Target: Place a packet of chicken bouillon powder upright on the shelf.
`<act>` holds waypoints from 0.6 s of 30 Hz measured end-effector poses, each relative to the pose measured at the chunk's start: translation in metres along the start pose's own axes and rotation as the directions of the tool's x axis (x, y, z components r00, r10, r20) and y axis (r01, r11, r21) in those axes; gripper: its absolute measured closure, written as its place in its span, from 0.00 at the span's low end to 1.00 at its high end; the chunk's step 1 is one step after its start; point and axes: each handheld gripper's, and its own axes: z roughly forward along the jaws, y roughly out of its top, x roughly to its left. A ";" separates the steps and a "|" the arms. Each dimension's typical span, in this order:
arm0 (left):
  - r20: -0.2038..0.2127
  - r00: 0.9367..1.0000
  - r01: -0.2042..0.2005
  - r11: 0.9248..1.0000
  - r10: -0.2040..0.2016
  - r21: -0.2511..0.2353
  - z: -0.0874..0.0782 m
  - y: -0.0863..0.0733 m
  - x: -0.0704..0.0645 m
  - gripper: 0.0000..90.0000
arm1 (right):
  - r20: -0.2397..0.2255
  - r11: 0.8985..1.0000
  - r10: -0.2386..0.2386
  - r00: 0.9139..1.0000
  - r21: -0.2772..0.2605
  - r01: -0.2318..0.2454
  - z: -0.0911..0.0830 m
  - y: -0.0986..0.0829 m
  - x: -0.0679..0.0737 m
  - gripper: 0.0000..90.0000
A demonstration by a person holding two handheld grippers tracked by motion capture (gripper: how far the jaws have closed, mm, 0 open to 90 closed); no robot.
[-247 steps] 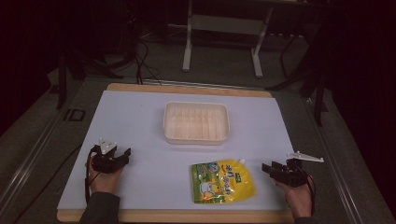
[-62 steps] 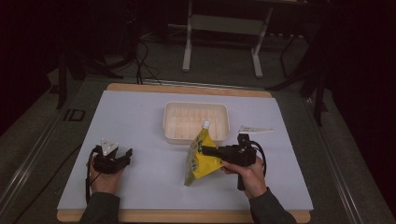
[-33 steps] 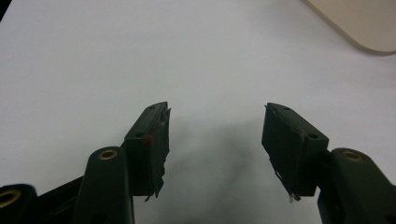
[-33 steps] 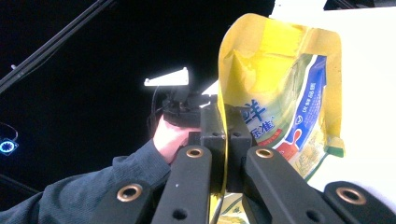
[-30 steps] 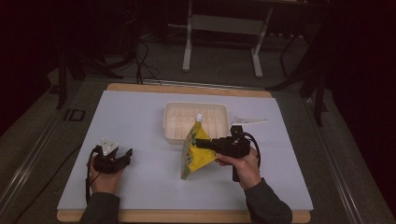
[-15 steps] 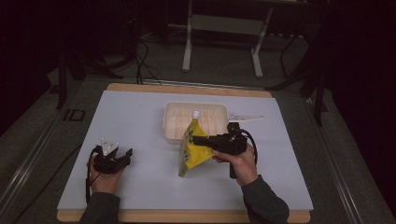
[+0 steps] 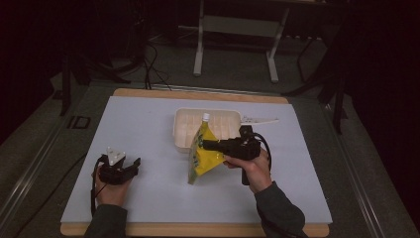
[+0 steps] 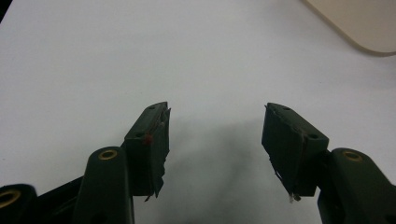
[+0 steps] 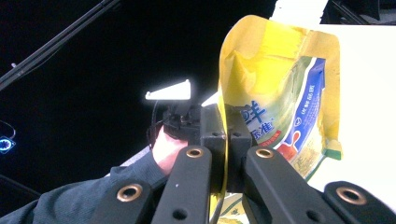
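The tabletop (image 7: 148,129) carries the work, with the tray (image 7: 184,130) at its far middle, open side up — a likely place to drop the pouch. You hold the pouch (image 7: 203,157) upright between yourself and the tray, its lower corner touching or just above the tabletop and its white cap (image 7: 205,117) on top, up against the tray's near wall in the high view. Your right claw (image 7: 204,145) clamps one side edge of it; in the right gripper view the jaws meet on the yellow film, so it hangs stiff rather than folding. Your left claw (image 8: 215,135) rests well apart at the near left, jaws wide over bare tabletop — idle, out of the way.
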 end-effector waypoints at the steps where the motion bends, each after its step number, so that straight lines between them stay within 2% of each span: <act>1: 0.000 1.000 0.000 1.000 0.000 0.000 0.000 0.000 0.000 0.46 | 0.000 1.000 0.000 1.000 0.000 0.000 0.000 0.000 0.000 1.00; 18: 0.001 1.000 0.001 1.000 -0.001 -0.001 0.000 0.000 0.000 0.46 | 0.027 1.000 -0.006 1.000 0.009 0.006 0.004 0.013 -0.007 1.00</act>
